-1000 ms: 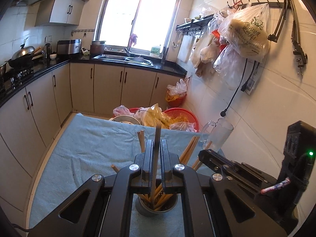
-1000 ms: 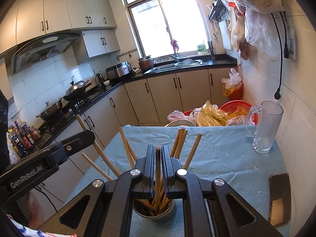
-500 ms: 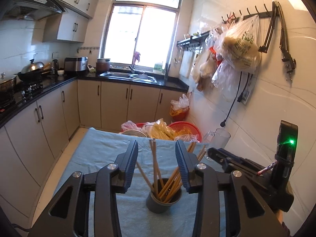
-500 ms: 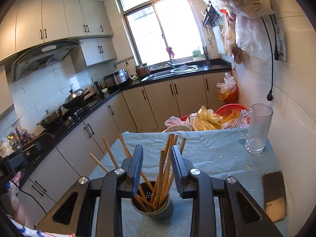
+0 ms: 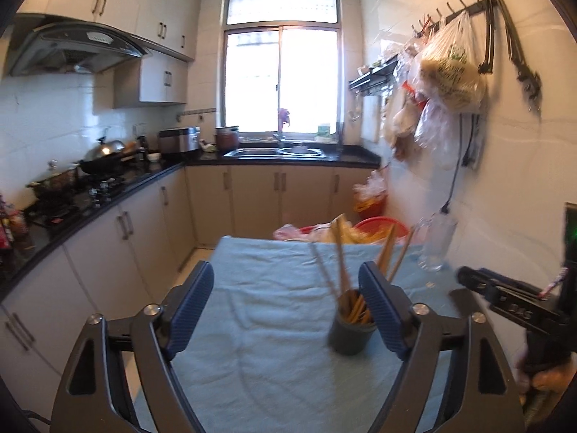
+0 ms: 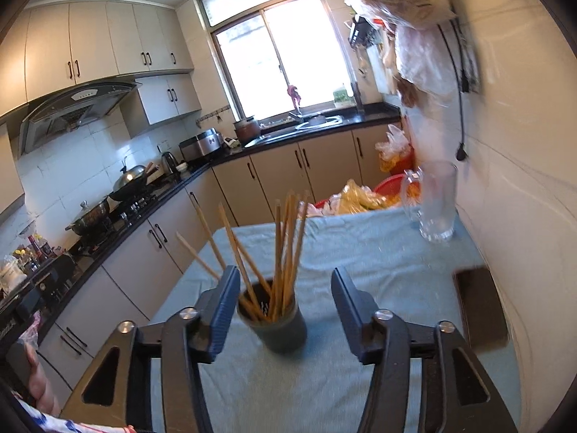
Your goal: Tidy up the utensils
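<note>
A dark round holder (image 5: 351, 333) (image 6: 276, 328) stands on the blue cloth (image 5: 270, 324) (image 6: 360, 252), packed with several wooden chopsticks (image 5: 342, 270) (image 6: 285, 245) that fan upward. My left gripper (image 5: 286, 301) is pulled back from the holder; its jaws are opening and nothing is between them. The holder sits just behind its right finger (image 5: 382, 310). My right gripper (image 6: 285, 306) has its jaws opening either side of the holder, and the pads do not touch the chopsticks. The right gripper's body (image 5: 512, 306) shows at the right of the left wrist view.
A clear glass pitcher (image 5: 436, 245) (image 6: 432, 202) stands at the cloth's far right by the tiled wall. A dark phone (image 6: 479, 306) lies on the right edge. Bags and a red basin (image 5: 375, 223) sit beyond the far edge. Cabinets and stove run along the left.
Both grippers let go of the chopsticks they were pinching, widened their jaws and drew back from the holder. The released chopsticks now stand in the holder.
</note>
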